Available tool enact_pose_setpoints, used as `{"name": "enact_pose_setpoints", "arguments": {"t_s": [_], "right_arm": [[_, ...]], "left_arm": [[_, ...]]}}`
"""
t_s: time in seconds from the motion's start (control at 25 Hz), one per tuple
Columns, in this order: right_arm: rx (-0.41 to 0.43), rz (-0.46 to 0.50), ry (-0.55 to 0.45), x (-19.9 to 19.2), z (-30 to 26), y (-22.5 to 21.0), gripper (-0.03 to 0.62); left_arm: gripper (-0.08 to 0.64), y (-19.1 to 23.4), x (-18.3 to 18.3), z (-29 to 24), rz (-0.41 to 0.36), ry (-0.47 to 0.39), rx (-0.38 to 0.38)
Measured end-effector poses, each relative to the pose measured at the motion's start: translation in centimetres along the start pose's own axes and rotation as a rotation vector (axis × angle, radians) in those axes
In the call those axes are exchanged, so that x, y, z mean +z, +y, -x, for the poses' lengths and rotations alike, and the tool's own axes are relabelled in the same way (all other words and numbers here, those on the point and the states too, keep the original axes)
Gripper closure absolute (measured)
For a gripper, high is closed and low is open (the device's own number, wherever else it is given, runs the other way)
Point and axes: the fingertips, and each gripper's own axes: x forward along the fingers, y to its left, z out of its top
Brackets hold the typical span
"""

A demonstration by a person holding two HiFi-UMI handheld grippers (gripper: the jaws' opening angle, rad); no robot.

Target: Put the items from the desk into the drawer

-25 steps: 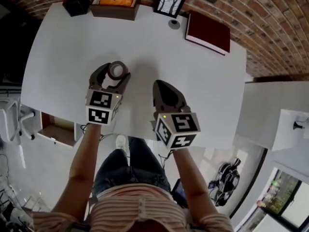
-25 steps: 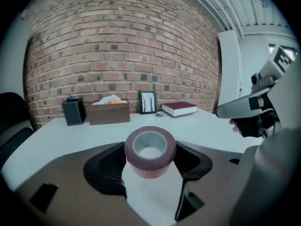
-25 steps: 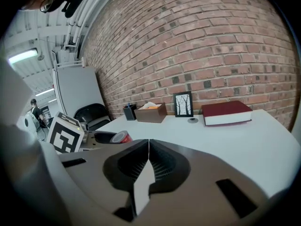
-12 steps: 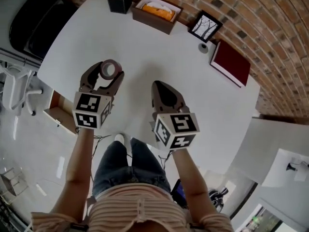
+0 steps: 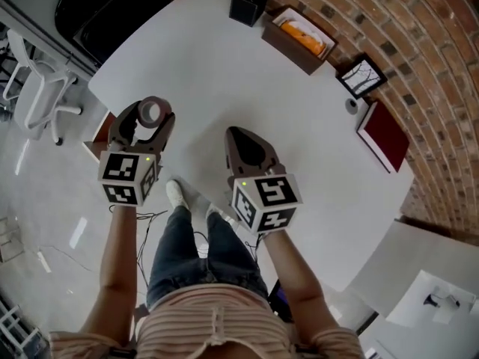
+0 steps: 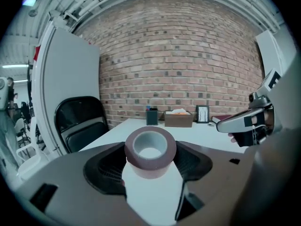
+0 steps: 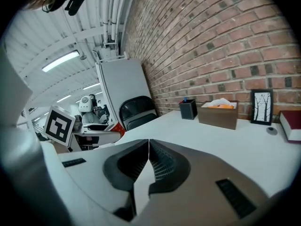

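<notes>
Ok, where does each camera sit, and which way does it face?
Head view: head-mounted, steeply down at the desk; forearms, legs, left tongs, right tongs show.
Left gripper view: on the left tongs, along jaws shut on a tape roll, toward the brick wall.
Right gripper view: on the right tongs, jaws together, empty, facing the desk.
Both share the tissue box.

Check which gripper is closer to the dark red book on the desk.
Right. The right gripper, shut and empty, hovers over the desk, left of the dark red book. The left gripper, holding a tape roll, is farther off by the desk's left corner.
</notes>
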Motion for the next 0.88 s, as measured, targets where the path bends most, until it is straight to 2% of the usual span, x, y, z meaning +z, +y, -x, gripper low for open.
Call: {"name": "enact_pose_setpoints", "arguments": {"t_s": [0.36,0.6,0.88], "right_arm": [[0.141,0.087,0.086,-1.4,-6.7,8.7,0.574],[0.226,0.14,0.133,-2.2,-10.4,13.9,0.574],[0.279,0.174,0.188,-3.6,-14.2,18.6,0.574]], "left_arm": [[0.249,9.6,-5.7,4.6,0.093,0.048,0.151],[0.249,14.3,-9.0,6.7,0.16,0.086,0.212],[0.249,19.1,-13.0,7.2,0.224,0.106,0.283]]}}
